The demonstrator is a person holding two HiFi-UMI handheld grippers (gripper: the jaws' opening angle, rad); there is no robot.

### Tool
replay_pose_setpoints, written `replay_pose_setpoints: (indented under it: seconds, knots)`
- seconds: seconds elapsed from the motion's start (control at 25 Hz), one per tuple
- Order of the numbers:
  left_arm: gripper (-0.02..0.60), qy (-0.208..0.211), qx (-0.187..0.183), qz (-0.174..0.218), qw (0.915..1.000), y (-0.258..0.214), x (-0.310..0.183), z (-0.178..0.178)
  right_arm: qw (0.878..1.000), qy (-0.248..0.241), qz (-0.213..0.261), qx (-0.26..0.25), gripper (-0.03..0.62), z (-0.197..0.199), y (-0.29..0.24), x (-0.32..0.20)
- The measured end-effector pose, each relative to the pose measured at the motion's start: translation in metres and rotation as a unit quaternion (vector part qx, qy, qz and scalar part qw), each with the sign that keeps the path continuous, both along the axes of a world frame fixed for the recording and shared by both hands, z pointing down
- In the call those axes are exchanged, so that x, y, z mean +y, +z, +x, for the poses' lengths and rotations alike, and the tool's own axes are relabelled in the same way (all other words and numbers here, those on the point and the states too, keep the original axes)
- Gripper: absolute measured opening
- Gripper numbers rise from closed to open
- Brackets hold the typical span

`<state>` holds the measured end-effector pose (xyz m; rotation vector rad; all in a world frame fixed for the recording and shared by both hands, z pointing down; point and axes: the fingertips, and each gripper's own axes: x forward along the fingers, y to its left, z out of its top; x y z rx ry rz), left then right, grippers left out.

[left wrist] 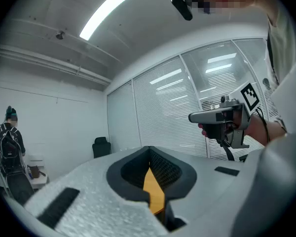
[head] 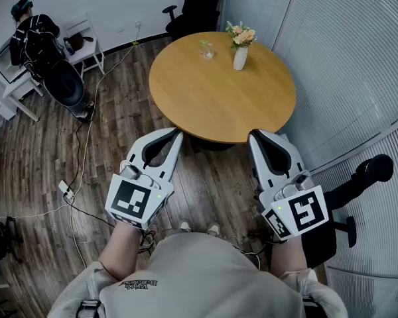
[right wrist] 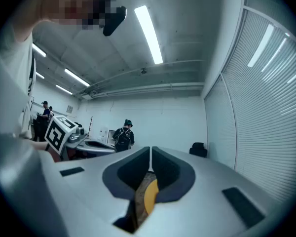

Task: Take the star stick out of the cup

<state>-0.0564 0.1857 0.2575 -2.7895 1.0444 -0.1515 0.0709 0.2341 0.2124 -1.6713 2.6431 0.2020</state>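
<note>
Wooden round table (head: 219,105) ahead, cup (head: 206,49) and flower vase (head: 241,55) near its far edge; left gripper (head: 176,133) and right gripper (head: 253,135) held level short of it, jaws together, empty.

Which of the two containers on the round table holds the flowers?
The white vase, on the right; the clear glass cup left of it has none.

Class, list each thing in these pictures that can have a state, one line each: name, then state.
Left gripper: jaws shut, empty.
Right gripper: jaws shut, empty.
Clear glass cup: upright on the round wooden table, untouched.
Star stick: standing in the cup, not yet taken out.
White vase: upright, holding flowers.
</note>
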Motion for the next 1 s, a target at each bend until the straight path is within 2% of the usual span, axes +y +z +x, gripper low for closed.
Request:
replay_pose_setpoints:
  seconds: [0.48, 1.0]
  knots:
    - [0.021, -0.005, 0.007, 0.007, 0.9999, -0.006, 0.005, 0.007, 1.0, -0.001, 0.008, 0.012, 0.037, 0.004, 0.0, 0.004]
    - [0.021, -0.025, -0.006, 0.006, 0.9996, 0.004, 0.007, 0.044, 1.0, -0.015, 0.003, 0.013, 0.037, 0.05, 0.016, 0.004]
